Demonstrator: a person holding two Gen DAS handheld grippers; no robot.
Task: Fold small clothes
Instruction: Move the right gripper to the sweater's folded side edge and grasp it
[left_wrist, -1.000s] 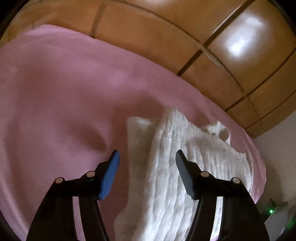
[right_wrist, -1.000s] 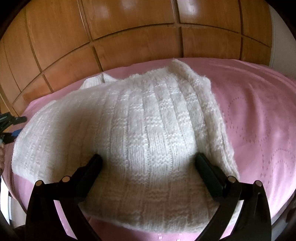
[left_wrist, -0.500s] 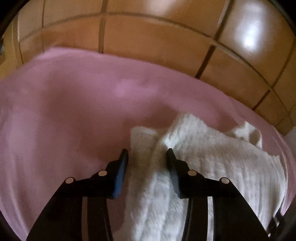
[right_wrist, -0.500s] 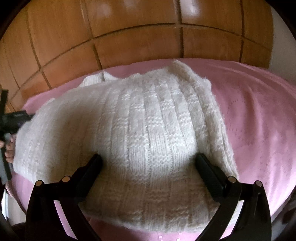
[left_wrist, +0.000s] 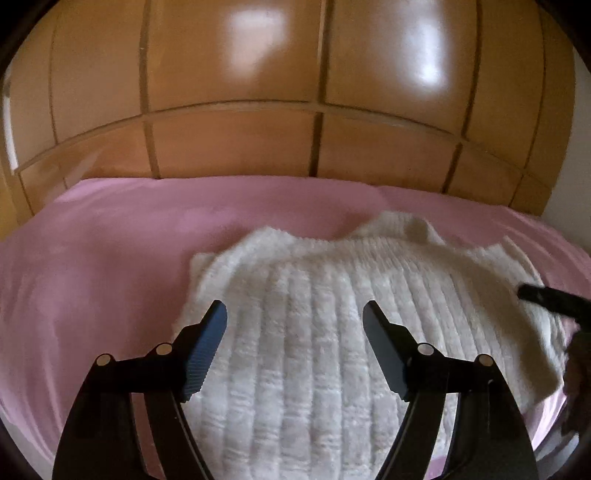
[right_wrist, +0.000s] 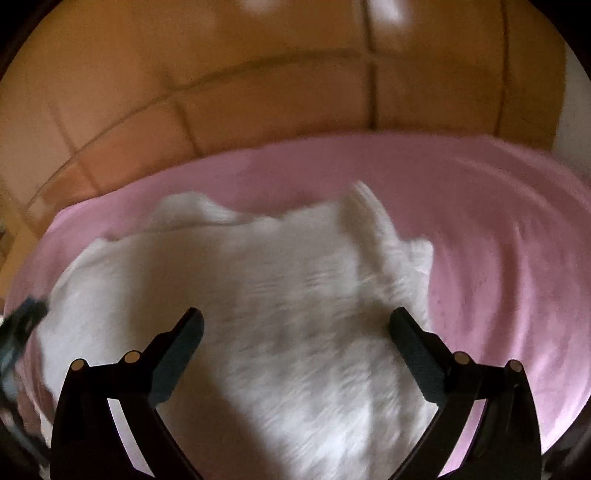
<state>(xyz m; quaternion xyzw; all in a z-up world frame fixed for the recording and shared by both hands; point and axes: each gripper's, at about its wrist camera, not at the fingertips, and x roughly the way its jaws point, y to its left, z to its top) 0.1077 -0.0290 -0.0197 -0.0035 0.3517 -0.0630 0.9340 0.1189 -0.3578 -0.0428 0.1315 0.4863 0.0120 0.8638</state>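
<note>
Left gripper (left_wrist: 294, 317) just re-spread, off the left sleeve edge it was narrowing on, hovers empty over white knit sweater (left_wrist: 332, 332) on pink bed (left_wrist: 110, 240); right gripper (right_wrist: 295, 325) spread, empty; sleeve fold looks done.

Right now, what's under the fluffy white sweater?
The white knitted sweater lies on a pink bed cover, which shows all around it. Whatever is directly beneath the sweater's middle is covered, so anything tucked there cannot be seen.

glossy wooden panelling (left_wrist: 236, 147) behind pink bedspread (left_wrist: 92, 258)
</note>
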